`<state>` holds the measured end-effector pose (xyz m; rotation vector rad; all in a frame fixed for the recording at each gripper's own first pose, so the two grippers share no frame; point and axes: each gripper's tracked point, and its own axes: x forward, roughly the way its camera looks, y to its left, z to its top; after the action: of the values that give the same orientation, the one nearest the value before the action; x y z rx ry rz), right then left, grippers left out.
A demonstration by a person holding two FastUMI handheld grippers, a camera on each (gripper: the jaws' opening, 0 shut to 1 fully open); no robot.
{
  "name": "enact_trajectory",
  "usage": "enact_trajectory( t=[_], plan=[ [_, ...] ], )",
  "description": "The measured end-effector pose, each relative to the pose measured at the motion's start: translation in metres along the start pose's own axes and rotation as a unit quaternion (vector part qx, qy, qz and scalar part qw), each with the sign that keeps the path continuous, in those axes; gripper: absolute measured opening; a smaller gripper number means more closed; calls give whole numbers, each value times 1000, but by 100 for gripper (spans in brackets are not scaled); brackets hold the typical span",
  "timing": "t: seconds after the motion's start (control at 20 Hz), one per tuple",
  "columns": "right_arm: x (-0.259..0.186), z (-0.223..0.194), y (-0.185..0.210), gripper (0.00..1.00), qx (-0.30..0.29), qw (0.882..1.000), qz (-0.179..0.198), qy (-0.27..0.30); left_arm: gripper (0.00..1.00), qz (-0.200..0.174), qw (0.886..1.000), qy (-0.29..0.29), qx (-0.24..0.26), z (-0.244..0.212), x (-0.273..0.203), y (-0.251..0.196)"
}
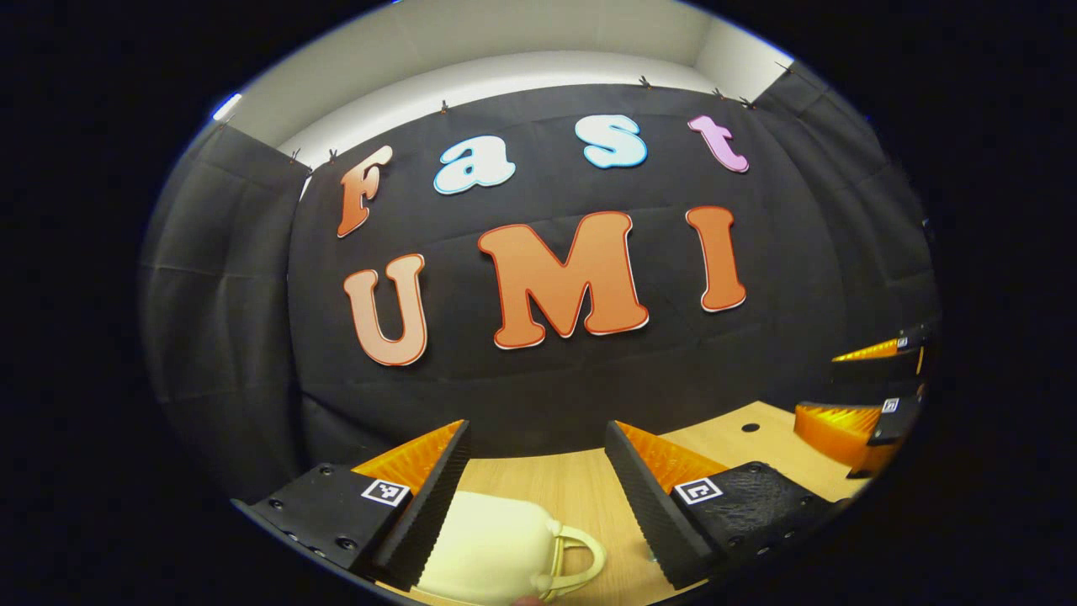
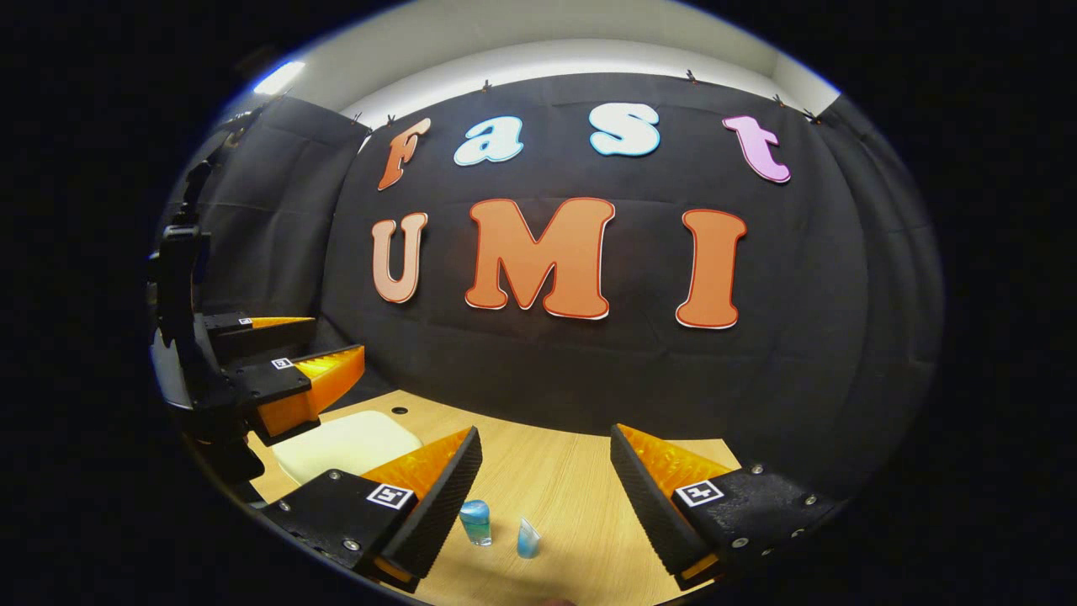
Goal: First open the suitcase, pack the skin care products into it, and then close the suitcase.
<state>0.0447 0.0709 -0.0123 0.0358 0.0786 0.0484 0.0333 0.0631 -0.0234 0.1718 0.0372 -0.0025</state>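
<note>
Hand-held gripper, left [image 1: 538,471]: fingers spread wide apart, nothing between them; raised above the surface, over the cream suitcase.
Hand-held gripper, right [image 2: 547,475]: fingers spread wide apart, holding nothing; raised above the surface, over the two skin care items.
Suitcase [image 1: 492,547]: small, cream-coloured, lid down, lying flat on the surface; looped handle [image 1: 576,555] at its right end in the left gripper view. Its left part is hidden behind the left finger [image 1: 425,505].
Suitcase, right gripper view [image 2: 349,442]: lies to the left, partly behind that gripper's left finger.
Skin care bottle [image 2: 475,522]: small, blue, clear cap, upright on the surface just beside the left finger.
Skin care tube [image 2: 527,539]: small, pale blue, upright, just right of the bottle, not touching it.
Surface [image 2: 564,480]: light wood grain; a small dark round hole [image 2: 400,411] beyond the suitcase.
Other gripper seen from left gripper view [image 1: 875,396]: at far right edge, fingers parted.
Other gripper seen from right gripper view [image 2: 286,362]: at far left, above the suitcase, fingers parted.
</note>
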Motion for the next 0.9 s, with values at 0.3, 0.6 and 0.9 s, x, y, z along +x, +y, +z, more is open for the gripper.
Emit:
enact_trajectory(
  t=[0.3,0.6,0.9],
  plan=[
    [-3,-3,-16,97,-5,1000,-13,3,98,-25,995,49,83,-58,6,-15],
    [-6,-6,-37,97,-7,999,-40,7,99,-86,970,96,207,-128,7,-51],
    [-14,-10,-50,97,-11,998,-61,12,98,-121,947,148,258,-191,4,-67]
  ],
)
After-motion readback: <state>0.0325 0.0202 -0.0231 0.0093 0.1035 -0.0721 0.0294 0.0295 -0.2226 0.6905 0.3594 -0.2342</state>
